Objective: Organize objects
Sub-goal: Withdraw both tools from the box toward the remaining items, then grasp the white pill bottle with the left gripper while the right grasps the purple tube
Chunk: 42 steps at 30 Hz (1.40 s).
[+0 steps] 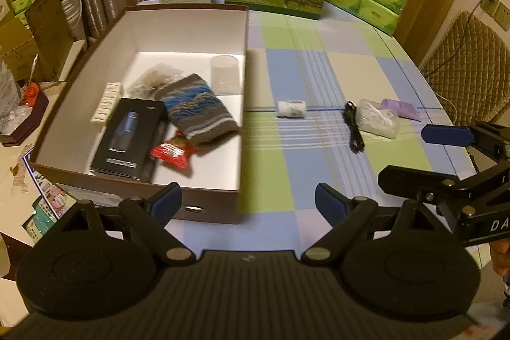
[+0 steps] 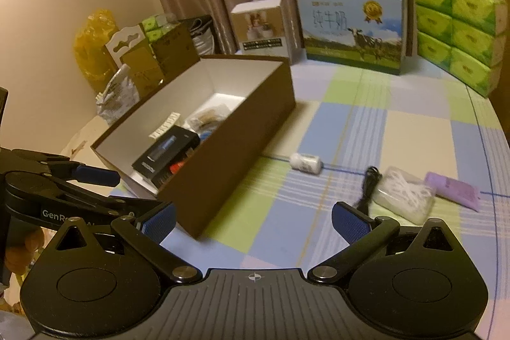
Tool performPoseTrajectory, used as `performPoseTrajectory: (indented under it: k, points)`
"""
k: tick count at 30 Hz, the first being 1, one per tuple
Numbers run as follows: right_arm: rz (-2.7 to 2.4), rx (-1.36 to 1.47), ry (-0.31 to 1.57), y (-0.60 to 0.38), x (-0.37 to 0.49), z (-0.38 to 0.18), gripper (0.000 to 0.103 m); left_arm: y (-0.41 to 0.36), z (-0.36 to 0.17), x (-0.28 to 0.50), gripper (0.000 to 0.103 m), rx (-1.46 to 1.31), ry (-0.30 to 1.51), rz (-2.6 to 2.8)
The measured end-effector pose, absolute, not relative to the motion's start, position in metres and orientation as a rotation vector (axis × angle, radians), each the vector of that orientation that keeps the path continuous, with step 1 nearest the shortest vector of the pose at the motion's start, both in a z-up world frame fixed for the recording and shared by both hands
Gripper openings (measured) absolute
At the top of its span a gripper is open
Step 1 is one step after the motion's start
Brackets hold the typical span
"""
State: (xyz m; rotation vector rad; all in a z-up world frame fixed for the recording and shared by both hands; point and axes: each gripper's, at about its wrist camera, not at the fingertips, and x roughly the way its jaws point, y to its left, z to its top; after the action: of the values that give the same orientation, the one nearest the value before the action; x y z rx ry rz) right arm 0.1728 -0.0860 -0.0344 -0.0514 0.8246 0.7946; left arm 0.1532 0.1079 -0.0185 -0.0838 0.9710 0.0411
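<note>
Both tongs wide and empty — the white bottle (image 2: pixel 305 163) lies on its side mid-table just right of the brown box (image 2: pixel 223 148), long axis across the table, nearer the right gripper (image 2: pixel 253 222) than the left gripper (image 1: pixel 248 201).

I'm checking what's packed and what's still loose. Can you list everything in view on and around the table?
Open brown cardboard box: 1, white inside, table's left part.
Black product carton: 1, in box.
Striped knitted sock: 1, grey-blue, in box.
Red snack packet: 1, in box.
Cream ridged piece: 1, in box.
Clear plastic cup: 1, in box.
Small white bottle: 1, lying on checked tablecloth.
Black cable: 1, on cloth.
Clear bag of white cord: 1, beside cable.
Lilac tube: 1, on the cloth to the right of the bag.
Blue milk carton: 1, table's far edge.
Green tissue packs: six faces showing, far right.
Left gripper: open, empty.
Right gripper: open, empty.
</note>
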Motion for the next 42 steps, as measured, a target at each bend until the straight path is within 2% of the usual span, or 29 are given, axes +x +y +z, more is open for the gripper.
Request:
performPoseTrajectory:
  k: [20,34,37,42]
  points:
    - [0.672,-0.008,0.905,-0.175,0.208,-0.055,0.101,0.026,-0.047,0.183,0.091,-0.070,1.054,-0.006]
    - [0.544,0.052,0.940,-0.218,0.249,-0.077,0.101,0.009,-0.077,0.222,0.091,-0.140,1.081,0.033]
    - [0.514,0.062,0.942,-0.224,0.260,-0.082,0.101,0.010,-0.085,0.235,0.090,-0.158,1.071,0.039]
    - [0.464,0.079,0.944,-0.233,0.278,-0.089,0.101,0.007,-0.093,0.259,0.083,-0.125,1.030,0.040]
